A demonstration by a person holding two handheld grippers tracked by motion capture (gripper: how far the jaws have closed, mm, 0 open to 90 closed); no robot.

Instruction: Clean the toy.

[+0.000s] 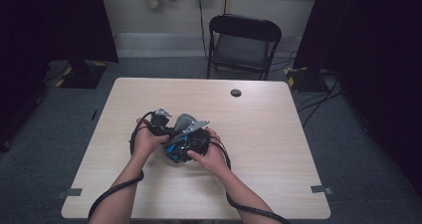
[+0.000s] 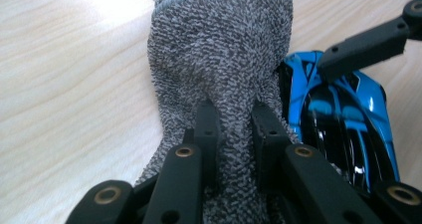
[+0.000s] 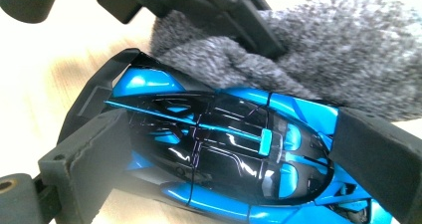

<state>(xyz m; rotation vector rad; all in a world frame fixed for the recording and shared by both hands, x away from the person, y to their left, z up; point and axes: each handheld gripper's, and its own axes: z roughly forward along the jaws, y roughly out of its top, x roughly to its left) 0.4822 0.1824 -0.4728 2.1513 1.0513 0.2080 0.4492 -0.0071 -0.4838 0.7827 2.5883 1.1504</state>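
Note:
A glossy blue and black toy car (image 3: 209,134) lies on the wooden table (image 1: 278,149), and my right gripper (image 3: 234,144) is shut on it, one pad at each end. A grey terry cloth (image 2: 219,45) rests against the car's (image 2: 343,119) side. My left gripper (image 2: 232,112) is shut on a fold of this cloth (image 3: 348,59). In the high view both hands meet at the table's middle, with the left gripper (image 1: 171,128) and cloth (image 1: 188,122) just above the car (image 1: 175,150). One arm of the right gripper (image 2: 368,40) crosses over the car.
A black folding chair (image 1: 244,42) stands behind the table. A small round hole (image 1: 236,92) sits near the far edge. Tape marks (image 1: 73,192) lie by the front corners. Cables trail from both grippers off the near edge. Dark curtains flank the room.

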